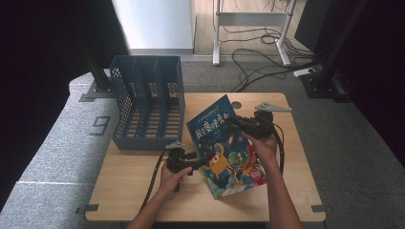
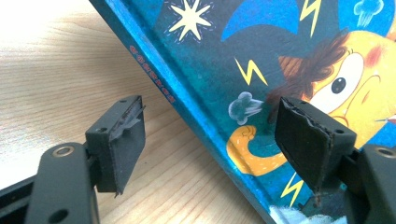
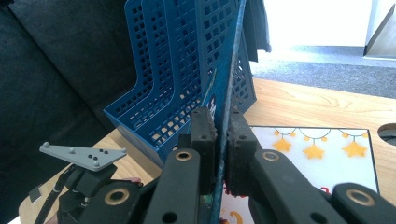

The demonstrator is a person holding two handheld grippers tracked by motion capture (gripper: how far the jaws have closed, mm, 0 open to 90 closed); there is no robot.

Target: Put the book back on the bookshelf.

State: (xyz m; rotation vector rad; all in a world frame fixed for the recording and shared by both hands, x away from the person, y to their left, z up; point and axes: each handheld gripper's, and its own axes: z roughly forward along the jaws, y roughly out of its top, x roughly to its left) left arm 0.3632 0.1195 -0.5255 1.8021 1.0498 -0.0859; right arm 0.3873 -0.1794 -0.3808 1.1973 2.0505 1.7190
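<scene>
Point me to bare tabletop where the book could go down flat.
Free: the near-left light wooden tabletop, bordered by the blue perforated plastic file rack behind and the left gripper on its right. Crowded: centre-right, under the teal cartoon picture book clamped by the right gripper.

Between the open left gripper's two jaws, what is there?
The left gripper has the picture book's spine edge and cover corner between its open jaws, with bare wooden table beneath, seen in the left gripper view.
</scene>
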